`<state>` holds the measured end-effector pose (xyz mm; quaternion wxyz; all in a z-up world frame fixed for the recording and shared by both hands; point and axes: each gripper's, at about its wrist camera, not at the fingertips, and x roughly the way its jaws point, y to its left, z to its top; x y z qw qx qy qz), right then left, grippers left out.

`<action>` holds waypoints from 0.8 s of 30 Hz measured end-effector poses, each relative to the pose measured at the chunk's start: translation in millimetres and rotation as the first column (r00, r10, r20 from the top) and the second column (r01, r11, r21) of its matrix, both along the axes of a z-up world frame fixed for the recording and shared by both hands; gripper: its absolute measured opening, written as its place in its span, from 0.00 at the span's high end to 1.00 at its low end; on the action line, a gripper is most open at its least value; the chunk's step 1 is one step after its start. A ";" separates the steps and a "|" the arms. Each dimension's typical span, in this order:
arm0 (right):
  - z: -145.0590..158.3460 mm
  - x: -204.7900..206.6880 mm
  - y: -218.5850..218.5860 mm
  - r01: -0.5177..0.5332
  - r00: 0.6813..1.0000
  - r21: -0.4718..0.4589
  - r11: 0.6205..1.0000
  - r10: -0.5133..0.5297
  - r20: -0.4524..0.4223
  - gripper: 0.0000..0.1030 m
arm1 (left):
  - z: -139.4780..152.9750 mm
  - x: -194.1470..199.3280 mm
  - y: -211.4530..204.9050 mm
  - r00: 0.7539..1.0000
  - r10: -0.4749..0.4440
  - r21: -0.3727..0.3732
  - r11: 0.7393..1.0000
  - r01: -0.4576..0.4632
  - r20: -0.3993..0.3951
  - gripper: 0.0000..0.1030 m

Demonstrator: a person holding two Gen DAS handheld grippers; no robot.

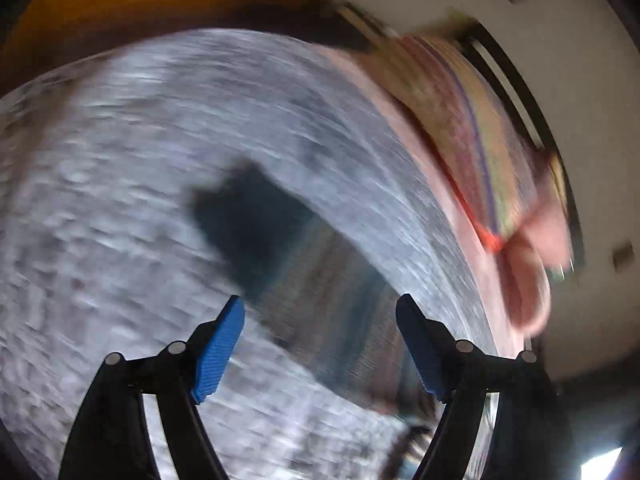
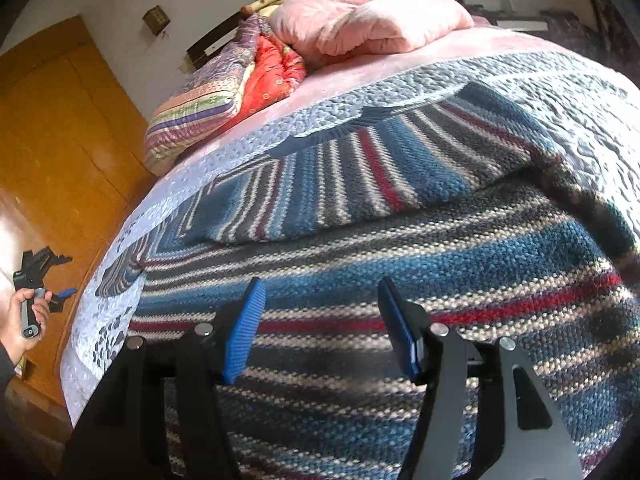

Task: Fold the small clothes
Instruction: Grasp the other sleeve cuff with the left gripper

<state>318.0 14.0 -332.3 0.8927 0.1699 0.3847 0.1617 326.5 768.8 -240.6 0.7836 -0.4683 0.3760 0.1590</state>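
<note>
Right wrist view: the right gripper (image 2: 320, 320) hangs wide apart over a striped knit sweater (image 2: 400, 248). Left gripper (image 1: 320, 344), blurred, also gapes wide above the quilt (image 1: 120, 200).

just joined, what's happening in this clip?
A person with a handheld gripper in each hand is folding a striped knit sweater spread on a bed's quilted bedspread. The right gripper is open just above the sweater, gripping nothing; part of the sweater already lies folded over itself. The left gripper is also open and empty; its view is motion-blurred. In the right view it sits off the bed's side in the person's hand. Pink pillows sit at the head.
</note>
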 end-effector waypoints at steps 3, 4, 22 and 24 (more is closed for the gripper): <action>0.8 -2.8 9.3 -0.016 1.000 -0.027 1.000 0.016 0.007 0.43 | -25.6 1.3 23.3 0.999 0.034 -0.075 0.997 -0.034 0.009 0.24; -0.4 -3.1 13.0 -0.022 1.000 -0.035 0.999 0.022 0.002 0.43 | -30.9 6.5 23.6 1.000 0.027 -0.074 0.997 -0.026 0.006 0.24; 3.1 -6.1 34.5 -0.067 0.998 -0.067 0.995 0.066 -0.012 0.43 | -48.5 43.0 38.6 0.998 0.052 -0.021 0.998 -0.051 0.031 0.90; 7.1 -8.9 34.3 -0.069 0.998 -0.063 0.996 0.069 -0.012 0.43 | -13.5 46.2 24.8 0.994 0.017 -0.011 1.000 -0.016 0.110 0.91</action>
